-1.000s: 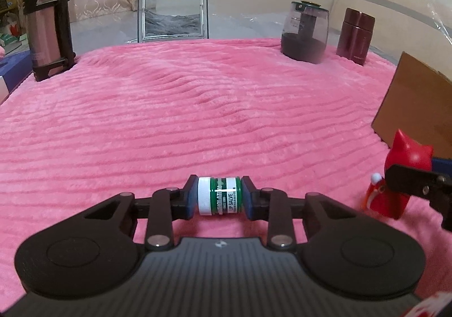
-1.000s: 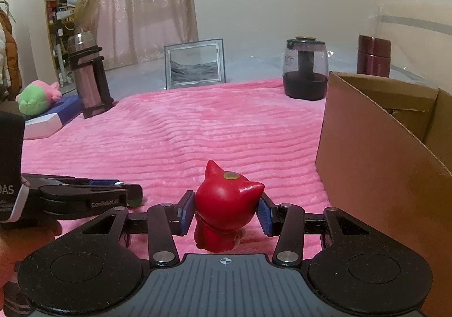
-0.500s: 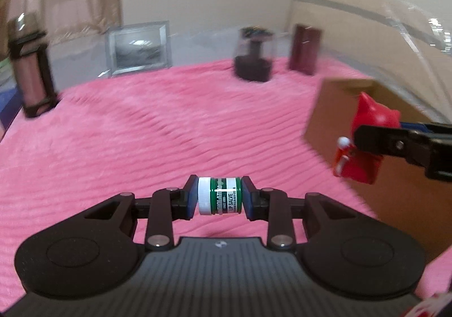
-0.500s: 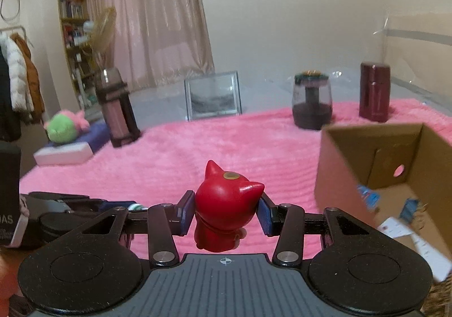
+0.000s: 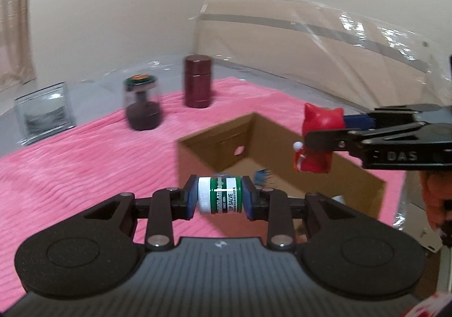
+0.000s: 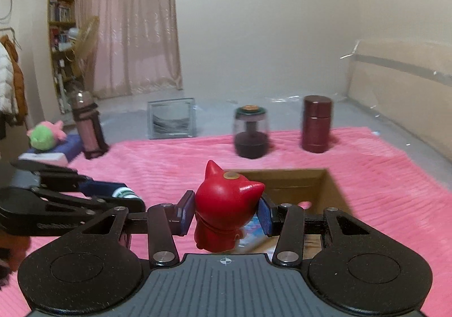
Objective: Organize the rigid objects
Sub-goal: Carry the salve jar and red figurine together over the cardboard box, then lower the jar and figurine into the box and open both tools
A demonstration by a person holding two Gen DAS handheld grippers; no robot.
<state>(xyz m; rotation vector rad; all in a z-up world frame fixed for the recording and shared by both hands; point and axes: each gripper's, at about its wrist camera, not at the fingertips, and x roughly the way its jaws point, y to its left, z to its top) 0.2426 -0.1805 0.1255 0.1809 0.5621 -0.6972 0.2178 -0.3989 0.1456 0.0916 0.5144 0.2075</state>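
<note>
Home bedroom. Pink ribbed blanket (image 6: 367, 175) spread over plastic-wrapped surface; pale floor-length curtain (image 6: 127, 34) at far wall; bookshelf (image 6: 60, 9) in corner; coats (image 6: 10, 71) hanging at left; fan (image 6: 84, 37) before shelf; green-and-pink plush toy (image 6: 45, 136) on blue cushion. Framed picture (image 6: 171, 118), flask (image 6: 87, 127), open cardboard box (image 5: 214, 147) on blanket.
</note>
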